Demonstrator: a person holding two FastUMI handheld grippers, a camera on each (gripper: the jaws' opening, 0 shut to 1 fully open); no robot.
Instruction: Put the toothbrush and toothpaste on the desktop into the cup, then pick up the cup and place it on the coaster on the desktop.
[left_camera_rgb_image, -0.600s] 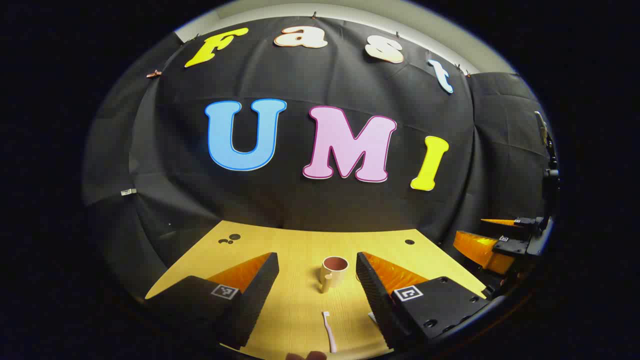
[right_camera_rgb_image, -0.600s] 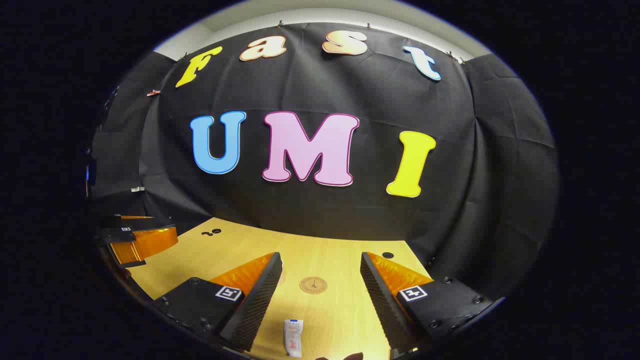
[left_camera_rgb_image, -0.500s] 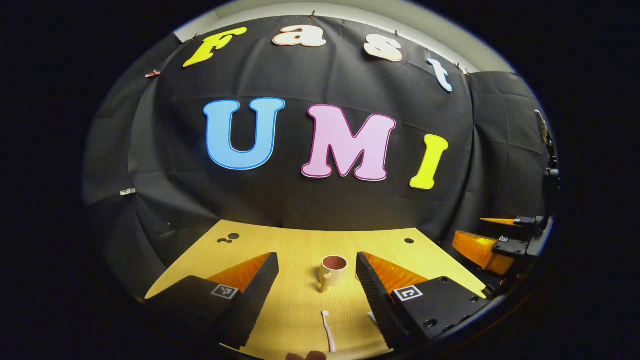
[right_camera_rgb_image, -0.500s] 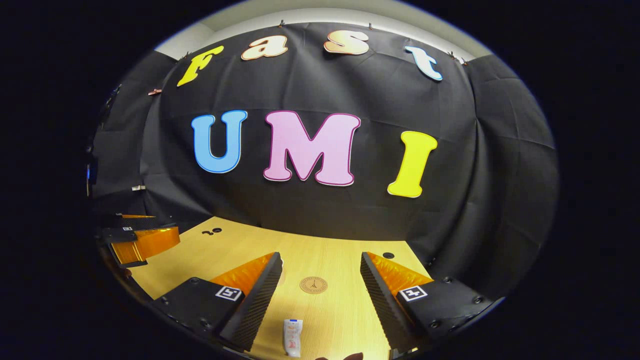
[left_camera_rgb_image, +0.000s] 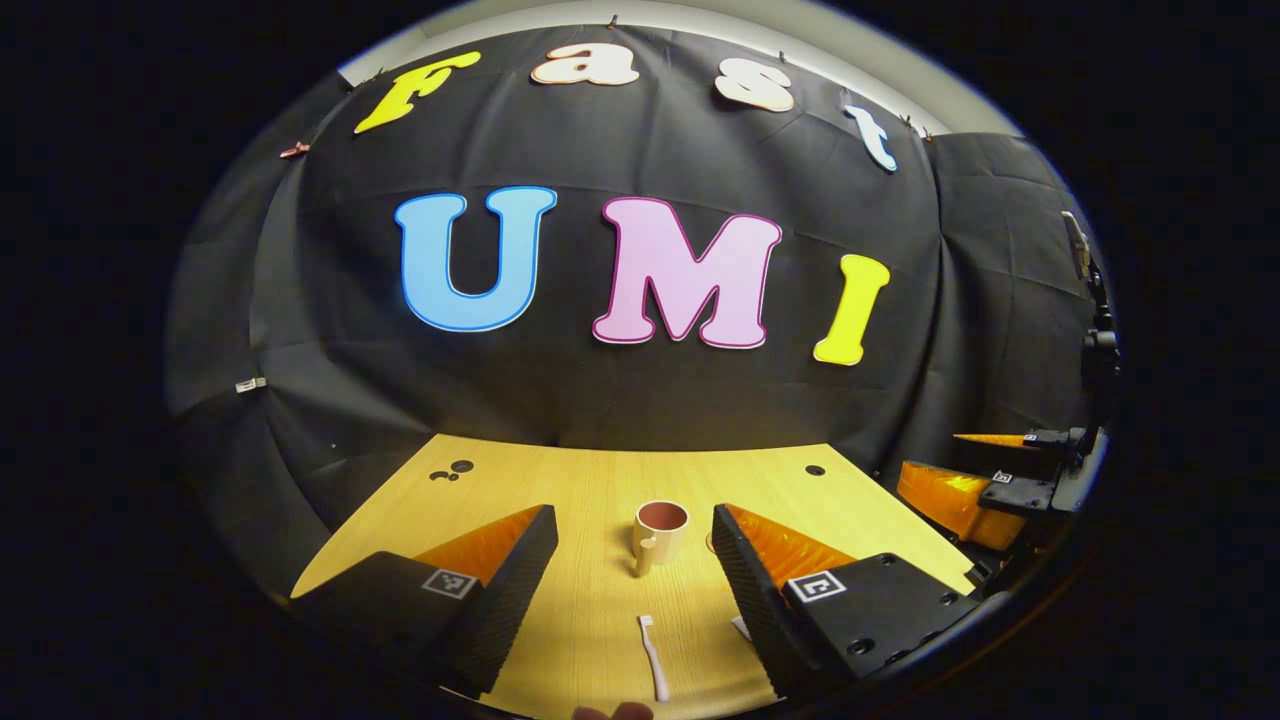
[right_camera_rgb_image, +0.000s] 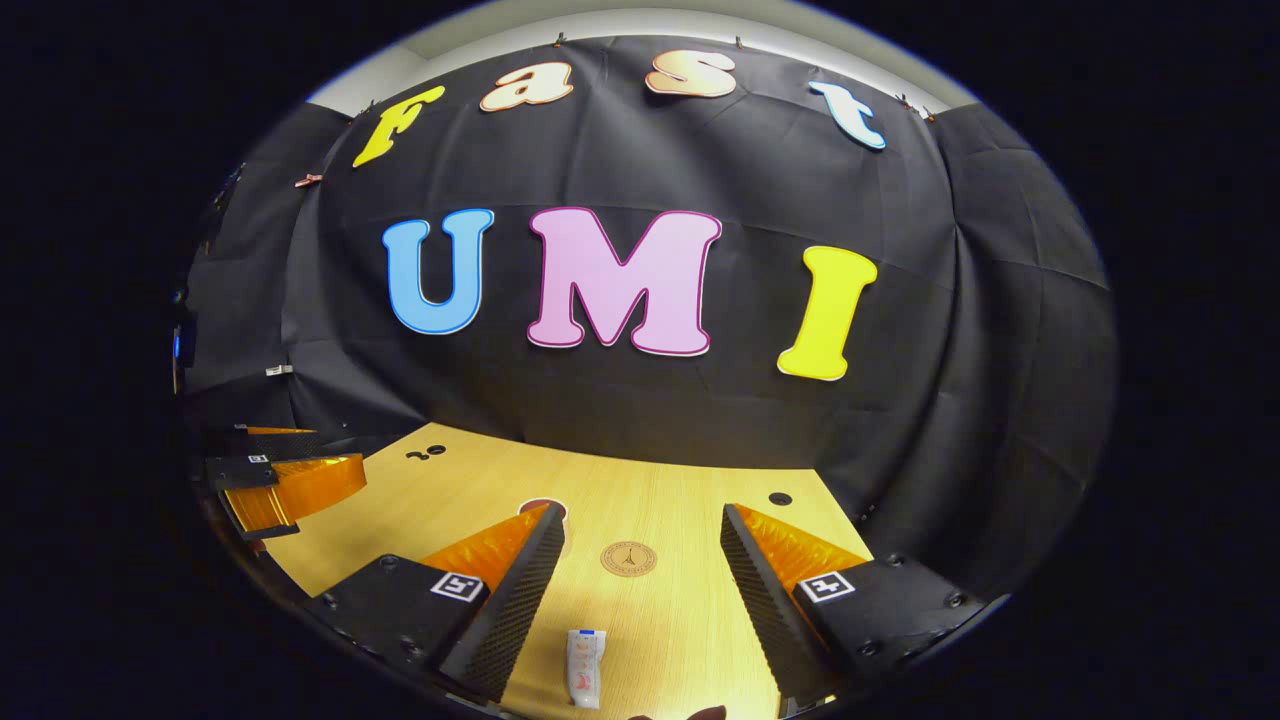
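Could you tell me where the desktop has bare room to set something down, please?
Bare wood runs from the cup back to the wall, and right of the coaster toward the far hole. It is tighter near the front edge, around the toothbrush and toothpaste.

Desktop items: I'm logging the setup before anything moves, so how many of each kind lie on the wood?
Cup: 1
Toothbrush: 1
Toothpaste tube: 1
Coaster: 1
Total: 4
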